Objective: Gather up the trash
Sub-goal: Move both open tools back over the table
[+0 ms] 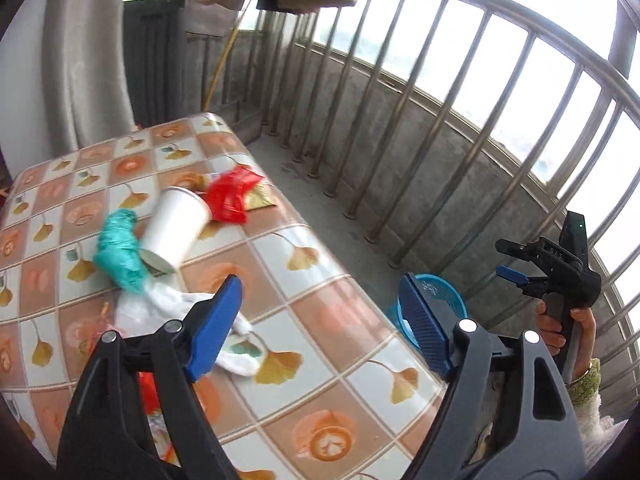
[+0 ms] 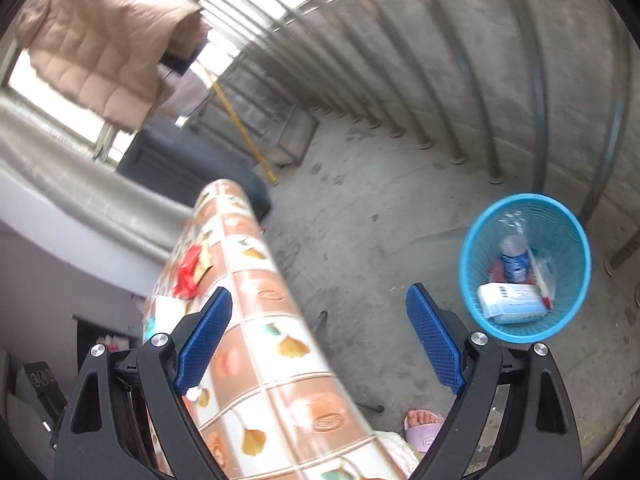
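On the tiled tablecloth table (image 1: 304, 304) lie a white paper cup (image 1: 176, 228) on its side, a teal crumpled bag (image 1: 118, 250), a red wrapper (image 1: 232, 194) on a gold packet, and white crumpled plastic (image 1: 176, 308). My left gripper (image 1: 320, 328) is open above the table, near the white plastic. My right gripper (image 2: 320, 336) is open and empty over the table's edge (image 2: 260, 320); it also shows in the left wrist view (image 1: 548, 264). A blue mesh bin (image 2: 576, 248) on the floor holds a bottle (image 2: 514, 258) and a white packet (image 2: 510, 302).
A metal railing (image 1: 440, 120) on a concrete ledge runs along the balcony. A beige jacket (image 2: 104, 44) hangs above. A yellow broom handle (image 2: 240, 128) leans at the far end. A foot in a pink slipper (image 2: 424, 424) stands by the table.
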`<act>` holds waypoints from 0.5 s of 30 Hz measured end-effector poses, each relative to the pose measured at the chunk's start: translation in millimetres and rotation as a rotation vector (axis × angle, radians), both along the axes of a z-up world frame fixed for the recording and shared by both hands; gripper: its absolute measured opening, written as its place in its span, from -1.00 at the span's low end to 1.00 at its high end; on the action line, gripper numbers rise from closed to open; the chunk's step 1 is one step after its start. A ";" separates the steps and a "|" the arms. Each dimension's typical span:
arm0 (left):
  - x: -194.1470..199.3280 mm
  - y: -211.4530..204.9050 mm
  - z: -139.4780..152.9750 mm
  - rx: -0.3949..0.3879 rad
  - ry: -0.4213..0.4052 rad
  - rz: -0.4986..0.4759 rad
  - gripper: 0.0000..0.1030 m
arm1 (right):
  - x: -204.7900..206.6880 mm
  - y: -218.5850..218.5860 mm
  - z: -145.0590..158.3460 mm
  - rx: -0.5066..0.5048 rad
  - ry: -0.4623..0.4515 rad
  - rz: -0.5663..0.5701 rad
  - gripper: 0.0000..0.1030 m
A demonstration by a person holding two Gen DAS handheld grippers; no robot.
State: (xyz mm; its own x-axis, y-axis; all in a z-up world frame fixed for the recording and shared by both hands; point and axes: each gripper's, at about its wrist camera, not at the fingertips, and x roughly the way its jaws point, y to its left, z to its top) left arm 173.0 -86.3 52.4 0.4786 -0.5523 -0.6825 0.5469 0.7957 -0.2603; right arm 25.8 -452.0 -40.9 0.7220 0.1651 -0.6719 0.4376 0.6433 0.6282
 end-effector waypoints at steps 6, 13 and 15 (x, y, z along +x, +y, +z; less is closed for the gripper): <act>21.7 75.3 -0.2 -0.032 -0.051 0.160 0.56 | 61.0 54.1 22.1 0.015 -0.027 0.179 0.67; 52.0 129.6 -18.8 -0.087 -0.013 0.280 0.56 | 146.2 122.9 28.9 0.123 -0.043 0.364 0.67; 61.4 138.4 -24.7 -0.113 0.011 0.298 0.56 | 171.0 138.3 26.4 0.149 -0.035 0.395 0.67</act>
